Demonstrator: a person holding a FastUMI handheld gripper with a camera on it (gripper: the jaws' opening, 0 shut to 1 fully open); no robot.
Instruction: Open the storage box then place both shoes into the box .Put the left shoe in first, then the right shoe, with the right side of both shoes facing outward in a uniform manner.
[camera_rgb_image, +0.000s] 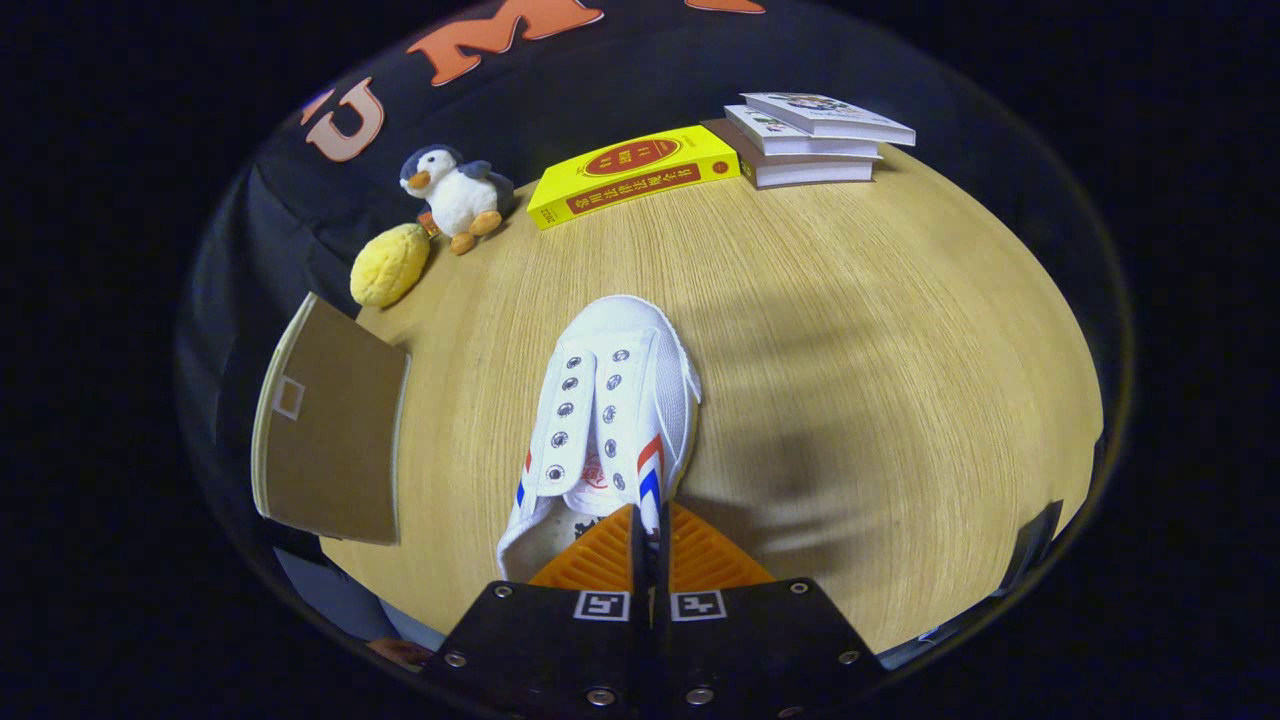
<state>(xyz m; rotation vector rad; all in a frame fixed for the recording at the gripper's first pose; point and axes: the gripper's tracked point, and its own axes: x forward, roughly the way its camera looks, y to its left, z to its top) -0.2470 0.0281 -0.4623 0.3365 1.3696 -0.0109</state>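
gripper: your gripper (650, 520) has its fingers pressed close together, clamped on the collar wall of the shoe.
shoe: the white shoe (610, 420) points its toe away from you across the wooden table (850, 350).
box: a brown box (330, 430) sits left of the shoe, at the table edge.
beyond the shoe: a yellow soft toy (390, 265), a penguin toy (455, 195), a yellow book (635, 172), a stack of books (815, 138).

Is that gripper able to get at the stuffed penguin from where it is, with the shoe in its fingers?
Probably not yet. The gripper is shut on the white shoe, whose toe points ahead. The penguin sits well beyond, by the yellow plush, across bare table.
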